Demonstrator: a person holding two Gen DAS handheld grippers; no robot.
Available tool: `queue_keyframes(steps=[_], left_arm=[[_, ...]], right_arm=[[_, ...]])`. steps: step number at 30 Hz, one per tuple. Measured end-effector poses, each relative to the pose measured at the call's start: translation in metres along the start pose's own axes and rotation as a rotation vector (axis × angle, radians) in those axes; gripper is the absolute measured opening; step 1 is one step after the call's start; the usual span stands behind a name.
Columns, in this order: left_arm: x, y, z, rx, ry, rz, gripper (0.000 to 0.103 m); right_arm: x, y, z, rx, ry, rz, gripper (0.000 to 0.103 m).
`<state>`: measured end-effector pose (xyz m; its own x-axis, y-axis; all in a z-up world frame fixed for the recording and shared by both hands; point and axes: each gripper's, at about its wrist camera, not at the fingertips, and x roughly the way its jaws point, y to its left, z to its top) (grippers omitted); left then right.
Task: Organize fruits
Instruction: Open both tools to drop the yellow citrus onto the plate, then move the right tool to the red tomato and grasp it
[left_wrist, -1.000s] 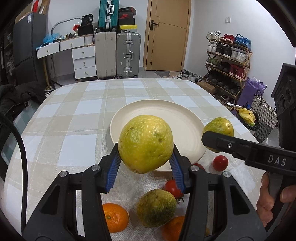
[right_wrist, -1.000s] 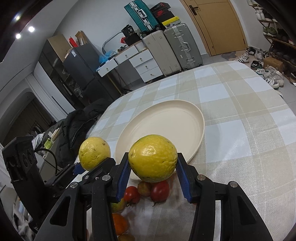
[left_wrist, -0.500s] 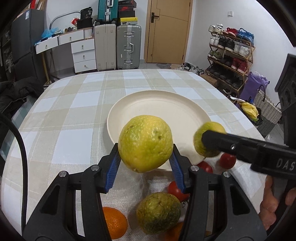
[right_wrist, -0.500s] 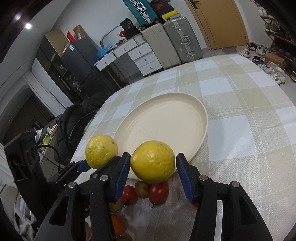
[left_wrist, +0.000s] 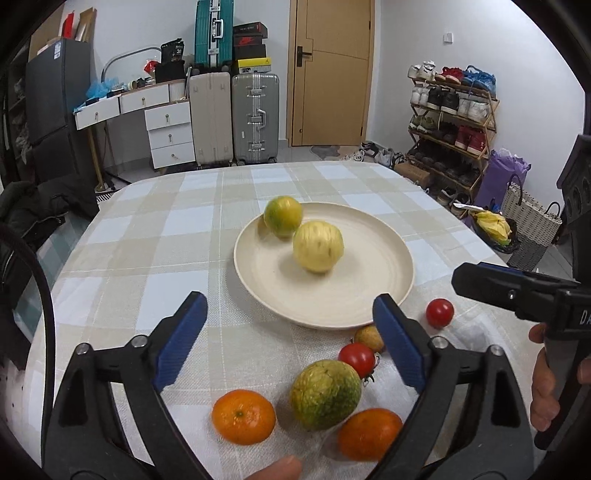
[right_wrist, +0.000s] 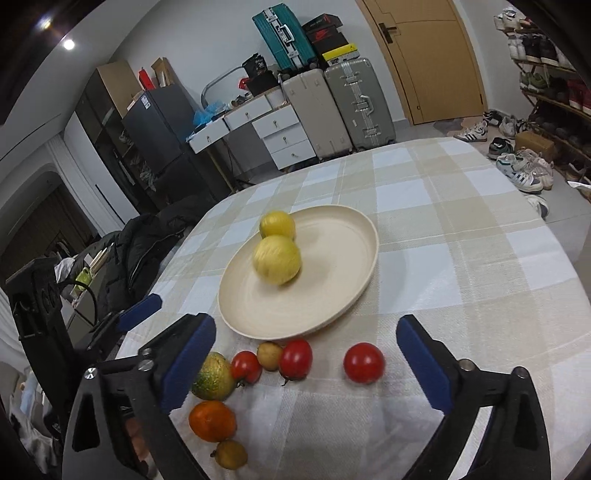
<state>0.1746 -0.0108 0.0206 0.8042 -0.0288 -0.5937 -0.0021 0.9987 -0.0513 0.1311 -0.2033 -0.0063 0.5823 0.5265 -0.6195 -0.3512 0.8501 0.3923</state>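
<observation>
A cream plate (left_wrist: 384, 291) (right_wrist: 354, 295) lies mid-table. On it are two yellow-green citrus fruits, both blurred: one in the middle (left_wrist: 318, 246) (right_wrist: 277, 260), one at the far left rim (left_wrist: 283, 216) (right_wrist: 277, 225). My left gripper (left_wrist: 291, 339) is open and empty, near the plate's front edge. My right gripper (right_wrist: 306, 363) is open and empty; its finger shows in the left wrist view (left_wrist: 517, 291). Near me lie a green-yellow fruit (left_wrist: 325, 395) (right_wrist: 213, 377), two oranges (left_wrist: 243, 416) (left_wrist: 369, 434), tomatoes (left_wrist: 439, 313) (left_wrist: 357, 360) (right_wrist: 364, 362) (right_wrist: 295, 359) and a small brownish fruit (left_wrist: 369, 338) (right_wrist: 269, 355).
The checked tablecloth (left_wrist: 155, 258) covers the round table. A dark jacket (right_wrist: 147, 247) hangs off its left side. Suitcases (left_wrist: 255, 118), drawers, a door and a shoe rack (left_wrist: 450, 122) stand behind. A small yellow fruit (right_wrist: 231, 454) lies near the front edge.
Both grippers have opened and let go of their citrus fruits, which now sit on the plate, still moving. Both grippers have drawn back towards me.
</observation>
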Motion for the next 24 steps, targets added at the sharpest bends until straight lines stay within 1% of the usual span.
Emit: queue_keyframes(steps=[1,3,5,10,13,18,24], left_arm=[[-0.006,0.001,-0.001,0.000,-0.005,-0.003,0.103],[-0.017,0.002,-0.003,0.000,-0.025,-0.001,0.103],[-0.030,0.005,-0.005,-0.001,-0.037,0.000,0.103],[-0.055,0.012,-0.018,-0.008,-0.043,0.017,0.103],[-0.067,0.016,-0.028,-0.010,-0.039,0.024,0.103],[-0.081,0.019,-0.042,0.004,-0.029,0.029,0.103],[-0.087,0.028,-0.045,-0.012,-0.023,0.034,0.103]], right_arm=[[-0.004,-0.001,-0.001,0.002,-0.005,0.002,0.103],[-0.010,-0.002,-0.003,0.000,-0.011,0.001,0.103],[-0.016,-0.002,-0.006,-0.012,-0.018,-0.017,0.103],[-0.025,0.003,-0.017,-0.070,-0.020,-0.041,0.103],[-0.023,0.008,-0.021,-0.111,0.016,-0.053,0.103],[-0.021,0.013,-0.024,-0.138,0.034,-0.066,0.103],[-0.019,0.012,-0.029,-0.148,0.053,-0.086,0.103]])
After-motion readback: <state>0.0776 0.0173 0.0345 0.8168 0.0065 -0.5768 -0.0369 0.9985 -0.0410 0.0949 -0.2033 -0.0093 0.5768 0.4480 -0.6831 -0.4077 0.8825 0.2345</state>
